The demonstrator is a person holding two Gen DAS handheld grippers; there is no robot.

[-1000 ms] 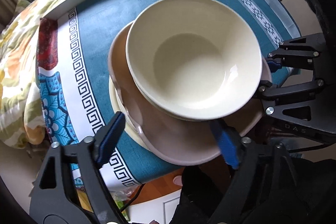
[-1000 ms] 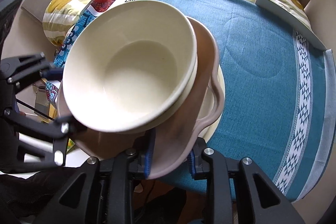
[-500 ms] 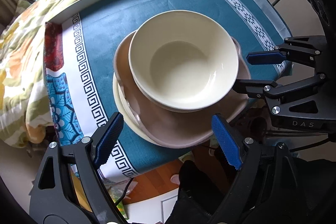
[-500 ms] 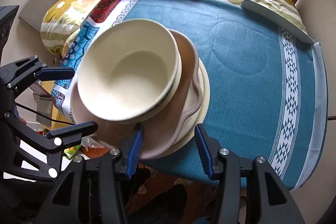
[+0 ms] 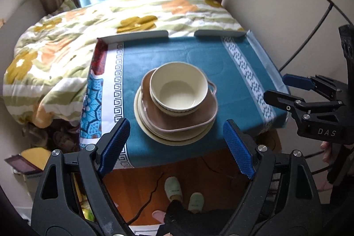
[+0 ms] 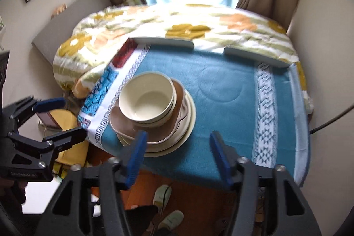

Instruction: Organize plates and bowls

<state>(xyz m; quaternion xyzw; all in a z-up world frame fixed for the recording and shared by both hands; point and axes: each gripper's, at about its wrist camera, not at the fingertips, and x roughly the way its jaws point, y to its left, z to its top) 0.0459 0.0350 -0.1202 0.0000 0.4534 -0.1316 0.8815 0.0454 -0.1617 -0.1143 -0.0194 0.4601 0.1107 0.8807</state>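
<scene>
A cream bowl point(image 5: 178, 90) sits on top of a stack near the front of the table: under it a brown dish with handles point(image 5: 188, 119), and under that a cream plate point(image 5: 154, 134). The same stack shows in the right wrist view, with the bowl point(image 6: 147, 100), the brown dish point(image 6: 124, 123) and the plate point(image 6: 190, 123). My left gripper point(image 5: 177, 145) is open and empty, held back from the table's front edge. My right gripper point(image 6: 177, 156) is open and empty, also back from the stack. Each gripper shows at the side of the other's view.
The table carries a teal patterned cloth point(image 5: 232, 85) with white raised rails point(image 5: 137, 35) at its far edge. A bed with a floral duvet point(image 5: 66, 48) lies behind. Wooden floor, a cable and slippered feet point(image 5: 174, 191) are below the front edge.
Both grippers have pulled back and up from the stack. The right gripper was shut on the brown dish's rim, then opened and let go. The stack stays on the table.
</scene>
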